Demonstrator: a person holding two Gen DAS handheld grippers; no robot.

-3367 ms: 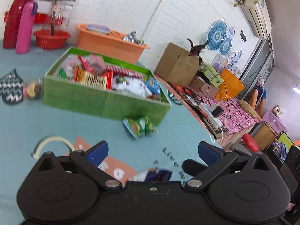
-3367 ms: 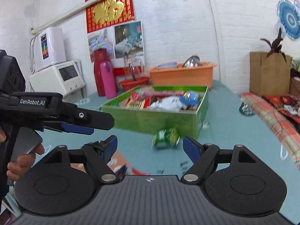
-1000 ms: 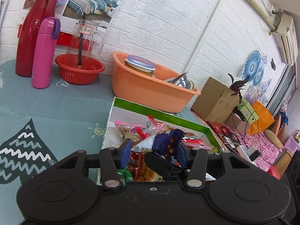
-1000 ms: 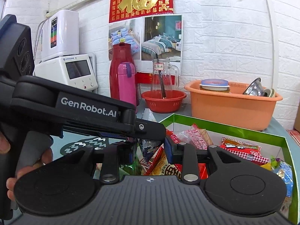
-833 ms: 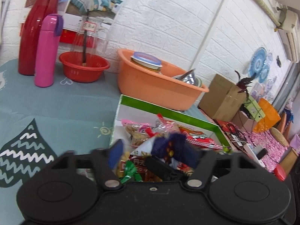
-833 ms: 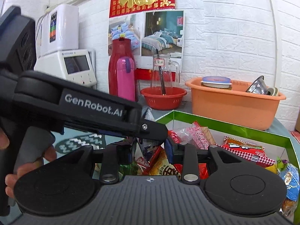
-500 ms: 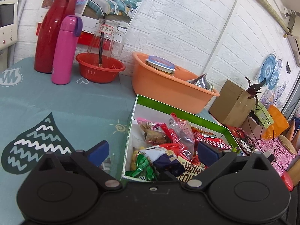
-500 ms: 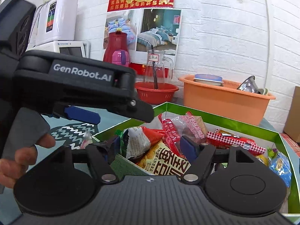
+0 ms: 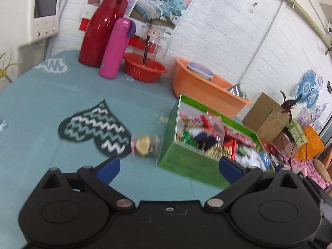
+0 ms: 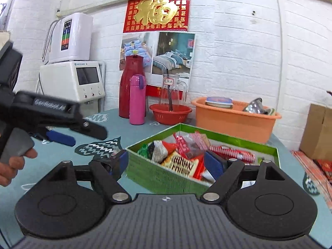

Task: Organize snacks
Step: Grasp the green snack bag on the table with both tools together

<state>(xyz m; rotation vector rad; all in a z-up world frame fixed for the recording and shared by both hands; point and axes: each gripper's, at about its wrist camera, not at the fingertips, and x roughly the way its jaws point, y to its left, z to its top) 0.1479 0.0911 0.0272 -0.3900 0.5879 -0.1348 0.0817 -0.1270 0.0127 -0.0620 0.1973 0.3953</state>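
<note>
A green box [image 9: 186, 164] [image 10: 153, 174] full of snack packets stands on the teal tablecloth. One clear-wrapped snack [image 9: 144, 144] lies on the cloth just left of the box. My left gripper [image 9: 169, 169] is open and holds nothing; it hovers short of the box's near corner. My right gripper [image 10: 168, 164] is also open and holds nothing, spanning the box's near left corner. Among the packets in the box are a yellow striped one [image 10: 182, 165] and red ones [image 10: 232, 152]. The left gripper also shows from the side in the right wrist view, with a hand [image 10: 12, 161] on its grip.
At the back stand a red flask [image 9: 99, 29], a pink bottle [image 9: 116, 48], a red bowl [image 9: 145, 70] and an orange basin [image 9: 205, 90]. A white appliance [image 10: 72, 81] is at the far left. A cardboard box [image 9: 267, 117] sits to the right, past the table.
Both grippers were shut on packets over the box; they opened, dropped them in, and pulled back. The left one swung left, bringing the loose snack beside the box into view.
</note>
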